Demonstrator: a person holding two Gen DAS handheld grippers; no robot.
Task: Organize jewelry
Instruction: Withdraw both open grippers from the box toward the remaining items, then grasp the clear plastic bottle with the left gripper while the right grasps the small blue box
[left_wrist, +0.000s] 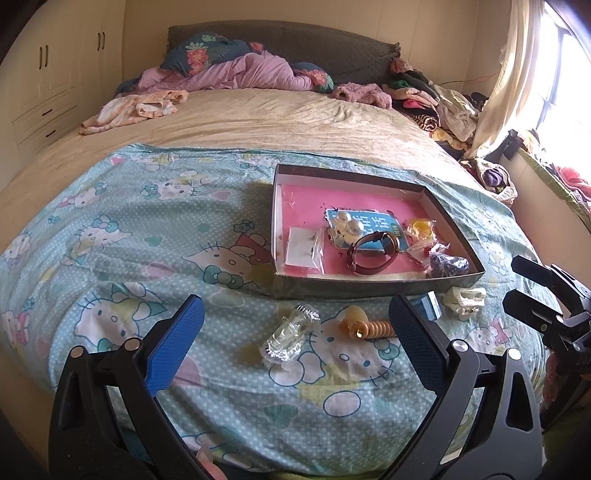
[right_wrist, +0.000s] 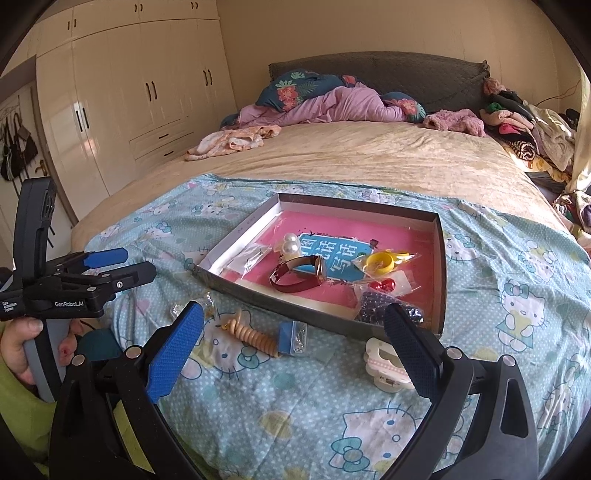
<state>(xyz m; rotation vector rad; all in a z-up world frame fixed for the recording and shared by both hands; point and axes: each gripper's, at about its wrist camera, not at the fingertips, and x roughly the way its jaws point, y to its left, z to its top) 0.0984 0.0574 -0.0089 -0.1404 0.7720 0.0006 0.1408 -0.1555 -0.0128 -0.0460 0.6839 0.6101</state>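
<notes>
Hovering spread-fingered, both grippers (left_wrist: 295, 332) (right_wrist: 293, 332) face the jewelry box (left_wrist: 369, 286).

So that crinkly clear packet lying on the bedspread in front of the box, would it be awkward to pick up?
Probably a bit. The clear packet looks like thin shiny plastic, so it would likely crumple and slip between the pads. It seems light and lies flat on the soft bedspread, so a push might just slide it.
</notes>
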